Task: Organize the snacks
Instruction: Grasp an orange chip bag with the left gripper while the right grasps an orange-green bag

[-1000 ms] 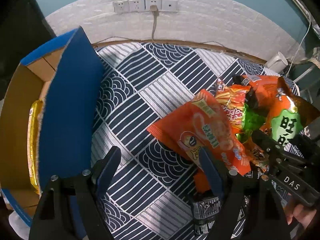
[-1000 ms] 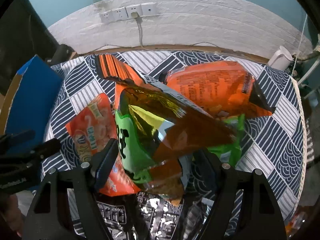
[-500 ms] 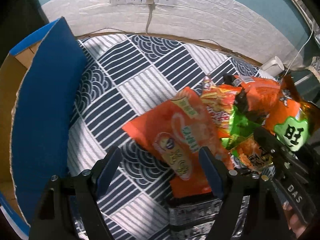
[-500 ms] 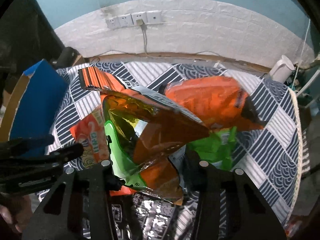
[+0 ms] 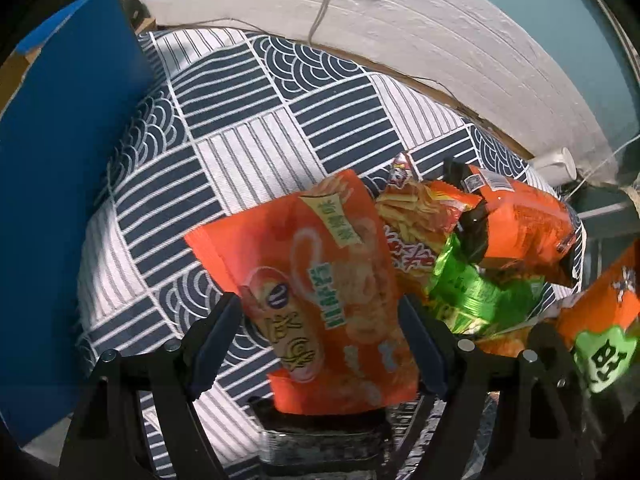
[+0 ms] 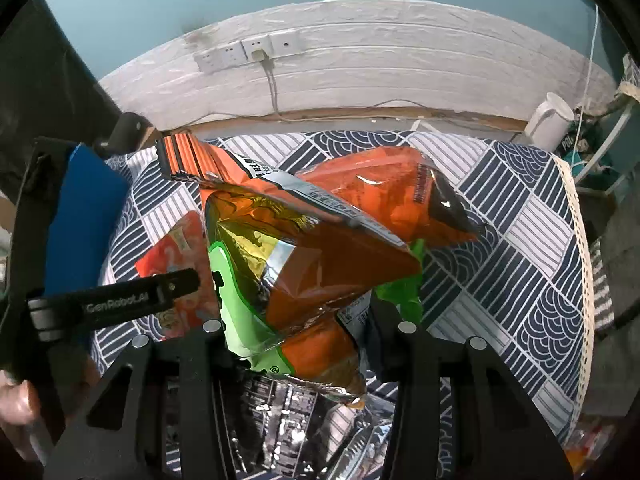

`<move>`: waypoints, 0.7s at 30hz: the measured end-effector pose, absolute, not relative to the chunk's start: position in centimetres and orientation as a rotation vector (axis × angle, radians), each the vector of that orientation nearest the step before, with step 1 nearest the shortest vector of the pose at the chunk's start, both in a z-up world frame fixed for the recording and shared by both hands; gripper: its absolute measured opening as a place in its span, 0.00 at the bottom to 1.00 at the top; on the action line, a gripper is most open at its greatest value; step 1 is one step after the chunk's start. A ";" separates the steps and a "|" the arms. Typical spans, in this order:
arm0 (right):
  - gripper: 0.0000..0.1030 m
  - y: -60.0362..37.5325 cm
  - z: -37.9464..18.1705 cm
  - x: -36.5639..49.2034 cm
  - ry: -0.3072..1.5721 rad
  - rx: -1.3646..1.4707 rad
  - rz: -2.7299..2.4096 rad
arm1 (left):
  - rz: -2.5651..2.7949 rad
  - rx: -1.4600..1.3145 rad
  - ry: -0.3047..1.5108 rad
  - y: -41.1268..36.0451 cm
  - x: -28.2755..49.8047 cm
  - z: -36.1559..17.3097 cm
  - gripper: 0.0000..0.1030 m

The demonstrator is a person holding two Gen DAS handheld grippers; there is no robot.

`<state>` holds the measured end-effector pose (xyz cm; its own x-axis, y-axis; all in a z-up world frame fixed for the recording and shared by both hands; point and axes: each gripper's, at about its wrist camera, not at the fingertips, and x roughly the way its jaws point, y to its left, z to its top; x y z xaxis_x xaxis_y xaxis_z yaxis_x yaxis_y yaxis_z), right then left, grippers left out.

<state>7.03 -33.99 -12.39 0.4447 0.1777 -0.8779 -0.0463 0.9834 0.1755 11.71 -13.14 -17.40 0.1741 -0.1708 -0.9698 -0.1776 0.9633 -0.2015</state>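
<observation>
A pile of snack bags lies on the patterned tablecloth. My left gripper is open, its fingers on either side of an orange ring-snack bag lying on the cloth. My right gripper is shut on an orange, gold and green bag and holds it lifted above the pile. That bag also shows at the right edge of the left wrist view. An orange chip bag and a green bag lie behind. The left gripper shows in the right wrist view.
A blue cardboard box stands at the left on the cloth. A silver-black packet lies under the pile in front. A white wall with sockets runs behind the table; a white kettle stands at back right.
My left gripper has moved right and forward, so the orange ring-snack bag now lies between its fingers. My right gripper has closed on the orange-green bag and raised it.
</observation>
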 end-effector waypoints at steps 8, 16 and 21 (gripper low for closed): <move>0.42 -34.5 -12.3 6.7 1.102 0.142 0.135 | 0.019 -0.201 1.428 -14.9 12.0 -19.4 0.85; 0.42 -34.4 -12.2 6.8 1.099 0.142 0.141 | -0.008 -0.288 1.480 -13.2 12.3 -21.7 0.83; 0.42 -34.0 -12.1 6.9 1.101 0.135 0.150 | -0.030 -0.225 1.462 -12.9 12.0 -21.2 0.58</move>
<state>6.89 -34.04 -12.15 0.4446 0.1874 -0.8759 -0.0533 0.9817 0.1830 11.98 -12.93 -21.18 0.1124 -0.1572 -0.9812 -0.1161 0.9786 -0.1701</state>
